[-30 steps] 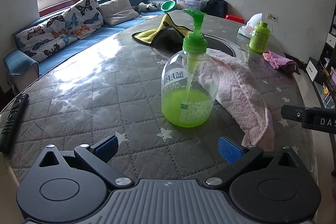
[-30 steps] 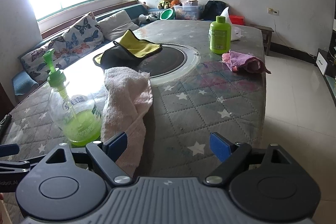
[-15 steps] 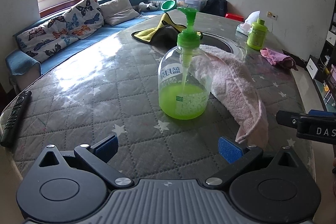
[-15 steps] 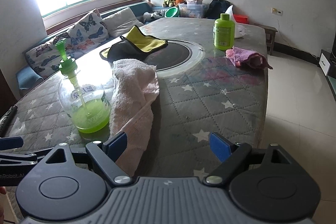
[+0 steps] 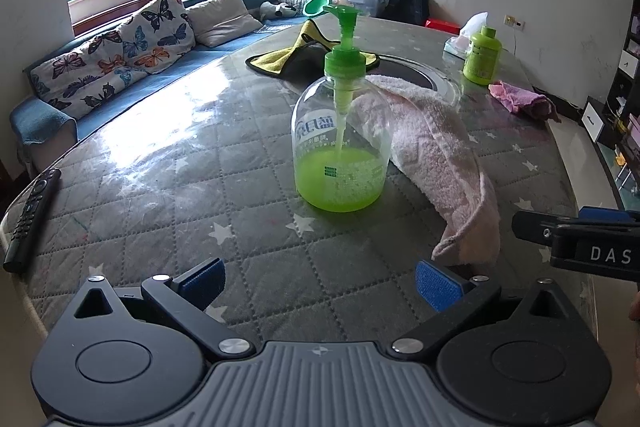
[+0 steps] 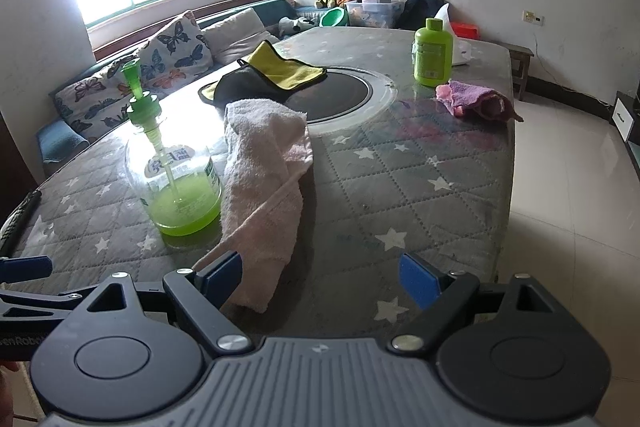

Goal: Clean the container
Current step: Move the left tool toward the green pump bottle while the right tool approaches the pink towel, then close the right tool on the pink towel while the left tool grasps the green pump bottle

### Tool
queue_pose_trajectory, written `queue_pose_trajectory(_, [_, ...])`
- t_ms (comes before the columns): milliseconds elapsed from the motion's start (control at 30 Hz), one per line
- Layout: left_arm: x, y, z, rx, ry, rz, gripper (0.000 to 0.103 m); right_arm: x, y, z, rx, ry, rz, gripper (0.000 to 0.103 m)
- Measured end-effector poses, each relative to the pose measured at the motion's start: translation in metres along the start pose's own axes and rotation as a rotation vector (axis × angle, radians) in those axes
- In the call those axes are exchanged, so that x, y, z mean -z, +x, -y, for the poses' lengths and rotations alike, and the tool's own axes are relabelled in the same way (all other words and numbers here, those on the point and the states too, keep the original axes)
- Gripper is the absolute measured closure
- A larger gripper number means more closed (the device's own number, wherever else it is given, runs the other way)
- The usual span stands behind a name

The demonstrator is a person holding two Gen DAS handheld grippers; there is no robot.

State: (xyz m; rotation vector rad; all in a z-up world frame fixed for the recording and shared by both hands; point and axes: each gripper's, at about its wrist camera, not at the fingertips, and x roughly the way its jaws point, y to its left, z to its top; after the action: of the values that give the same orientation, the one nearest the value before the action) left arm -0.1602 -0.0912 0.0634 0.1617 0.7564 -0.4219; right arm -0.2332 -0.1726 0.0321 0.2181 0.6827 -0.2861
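The pump bottle (image 5: pixel 342 143) stands upright at centre of the left wrist view, on the counter (image 5: pixel 160 187) w/ its quilted star cover under a glossy sheet. Clear body, approx a third full of green liquid, so prob. moderately heavy at the base and top-light. The wall looks smooth and slippery. The pump neck is thin, so best hold is likely round the wide belly or the green collar, not the nozzle.

The pink towel (image 6: pixel 264 179) lies just beside it, touching its right side in the left wrist view. It's soft and limp, and its near end reaches the counter's front edge at lower centre of the right wrist view.

Left gripper (image 5: pixel 320 283): jaws wide apart, empty, short of the bottle. Right gripper (image 6: pixel 320 275): jaws also spread, holding nothing, w/ the towel end by its left pad.

Room: open counter at left of the bottle. The counter edge drops to the floor at the right of the right wrist view.
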Motion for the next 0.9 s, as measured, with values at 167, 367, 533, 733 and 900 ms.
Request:
queue_pose_trajectory(167, [0.001, 0.000, 0.001, 0.002, 0.002, -0.005, 0.000, 0.001, 0.000, -0.003, -0.004, -0.005, -0.004, 0.015])
queue_pose_trajectory(367, [0.003, 0.003, 0.003, 0.002, 0.011, -0.019, 0.000, 0.002, 0.001, -0.005, -0.008, -0.010, -0.008, 0.015])
queue_pose_trajectory(533, [0.005, 0.005, 0.004, 0.000, 0.010, -0.028, 0.000, 0.003, 0.002, -0.005, -0.009, -0.011, -0.014, 0.015])
queue_pose_trajectory(733, [0.002, 0.007, 0.002, 0.000, 0.011, -0.027, 0.000, 0.001, 0.005, -0.007, -0.012, -0.015, -0.019, 0.015])
queue_pose_trajectory(900, [-0.001, 0.010, 0.001, 0.000, 0.011, -0.025, 0.000, -0.003, 0.008, -0.011, -0.022, -0.025, -0.016, 0.015])
